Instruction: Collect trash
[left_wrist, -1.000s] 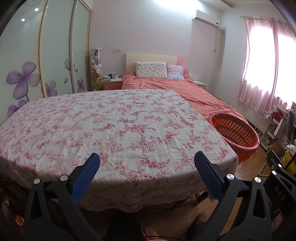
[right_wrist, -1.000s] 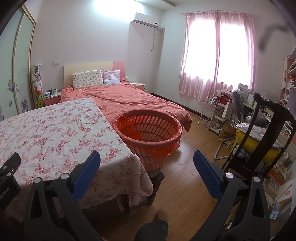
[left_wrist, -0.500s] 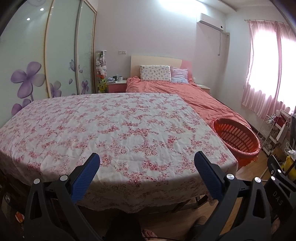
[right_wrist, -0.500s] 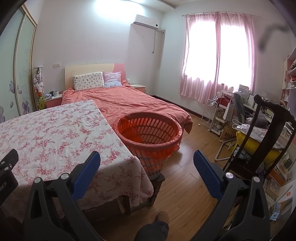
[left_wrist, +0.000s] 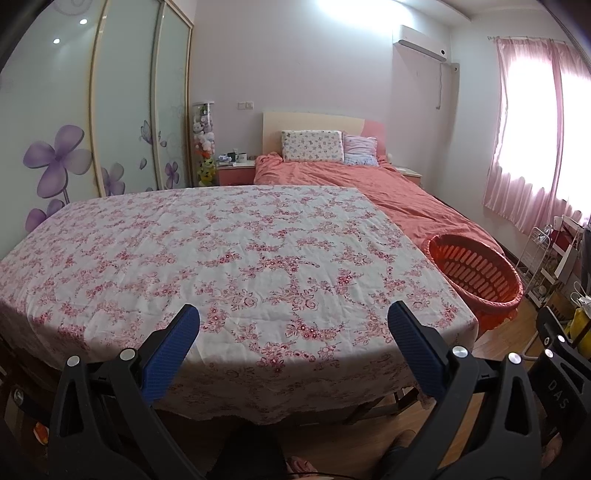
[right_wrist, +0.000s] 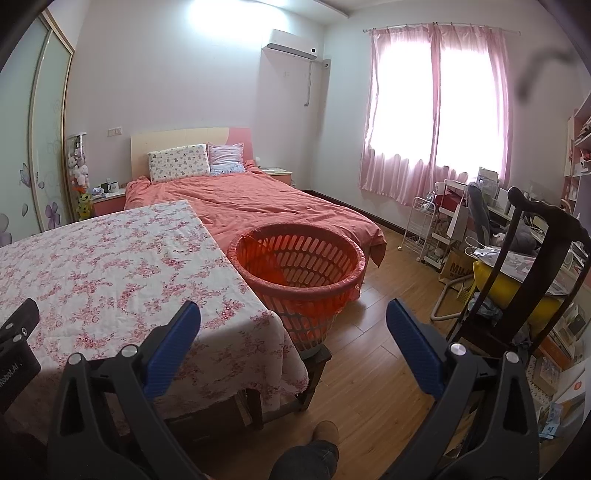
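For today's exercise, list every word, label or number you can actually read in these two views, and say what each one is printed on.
"DAS": white letters on the right gripper's black body, at the left view's right edge.
"Robot.AI", first letters cut off: on the left gripper's black body, at the right view's left edge.
"MU", rest hidden: on the brown paper bag.
Papers and boxes on the shelves at right: too small to read.

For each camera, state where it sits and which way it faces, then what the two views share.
Left wrist: on the left gripper, facing across the floral tablecloth to the bed; its open blue fingers frame the bottom.
Right wrist: on the right gripper, aimed further right at the orange basket, window and chair; a shoe shows below.
Shared: tablecloth, bed, basket.
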